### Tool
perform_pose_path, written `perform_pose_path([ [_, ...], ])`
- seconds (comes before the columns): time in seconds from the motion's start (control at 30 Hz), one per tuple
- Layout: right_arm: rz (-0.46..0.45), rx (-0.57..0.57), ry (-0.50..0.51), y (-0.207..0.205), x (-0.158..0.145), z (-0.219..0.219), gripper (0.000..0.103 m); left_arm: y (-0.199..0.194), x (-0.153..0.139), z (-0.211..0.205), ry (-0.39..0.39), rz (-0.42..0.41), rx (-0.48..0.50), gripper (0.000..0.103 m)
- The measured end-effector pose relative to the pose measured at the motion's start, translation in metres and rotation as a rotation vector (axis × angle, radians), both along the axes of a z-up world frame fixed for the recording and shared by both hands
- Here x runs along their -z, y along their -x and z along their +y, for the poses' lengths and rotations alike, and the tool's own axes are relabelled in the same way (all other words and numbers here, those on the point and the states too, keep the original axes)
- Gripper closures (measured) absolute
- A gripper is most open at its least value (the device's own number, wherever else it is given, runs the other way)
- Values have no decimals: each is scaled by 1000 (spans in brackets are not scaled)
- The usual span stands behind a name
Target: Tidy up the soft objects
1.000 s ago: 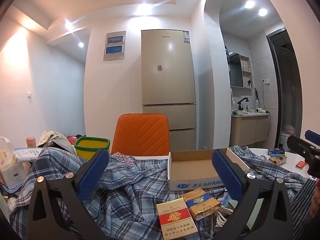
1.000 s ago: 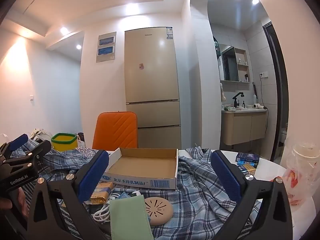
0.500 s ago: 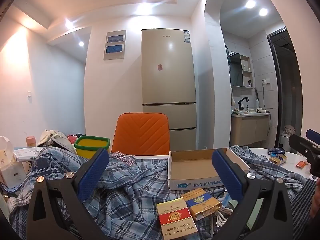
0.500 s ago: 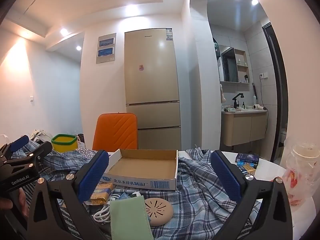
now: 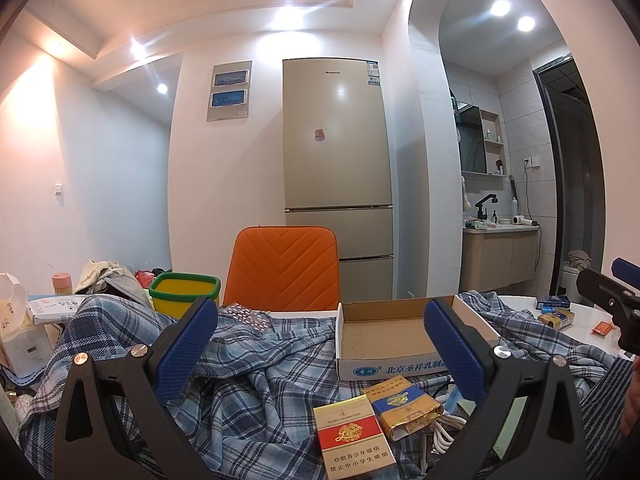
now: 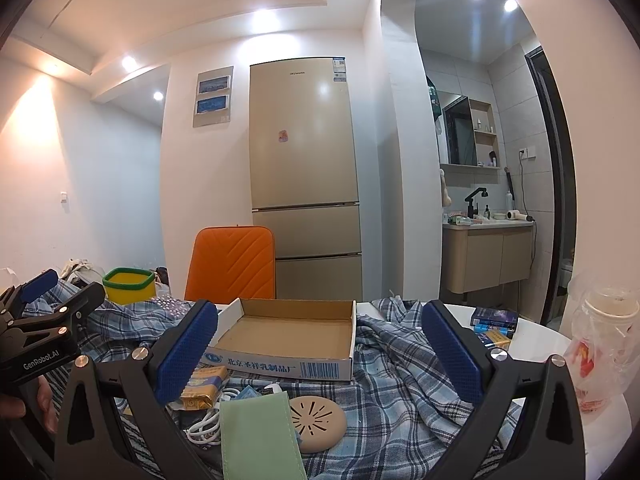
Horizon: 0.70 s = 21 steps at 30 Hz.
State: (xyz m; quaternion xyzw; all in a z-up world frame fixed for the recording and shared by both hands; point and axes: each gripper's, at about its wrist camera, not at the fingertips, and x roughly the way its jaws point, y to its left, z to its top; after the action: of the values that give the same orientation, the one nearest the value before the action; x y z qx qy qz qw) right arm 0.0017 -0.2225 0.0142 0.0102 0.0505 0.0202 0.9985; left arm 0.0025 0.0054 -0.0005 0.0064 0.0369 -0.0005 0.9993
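Note:
A blue plaid cloth (image 5: 256, 392) lies crumpled across the table, also in the right wrist view (image 6: 400, 368). An empty cardboard tray (image 5: 384, 336) sits on it, seen too in the right wrist view (image 6: 288, 340). My left gripper (image 5: 320, 348) is open and empty above the cloth, behind two cigarette packs (image 5: 352, 440). My right gripper (image 6: 320, 348) is open and empty over a pale green pouch (image 6: 260, 436) and a tan round disc (image 6: 320, 420). Each gripper shows at the edge of the other's view.
A white cable (image 6: 208, 424) lies by the green pouch. An orange chair (image 5: 284, 268) stands behind the table, with a yellow-green bin (image 5: 184, 292) to its left. A plastic-wrapped cup (image 6: 604, 344) and small boxes (image 6: 494, 320) sit on the white table at right.
Both views have drifted very slightly; the scene sits a touch lower in the right wrist view. Both grippers stay open and nothing on the table has moved.

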Motion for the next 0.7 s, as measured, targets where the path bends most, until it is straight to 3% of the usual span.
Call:
perform_pose_path([
  [0.7, 6, 0, -1, -2, 1, -1, 0, 1, 0, -1, 0, -1, 2, 0],
])
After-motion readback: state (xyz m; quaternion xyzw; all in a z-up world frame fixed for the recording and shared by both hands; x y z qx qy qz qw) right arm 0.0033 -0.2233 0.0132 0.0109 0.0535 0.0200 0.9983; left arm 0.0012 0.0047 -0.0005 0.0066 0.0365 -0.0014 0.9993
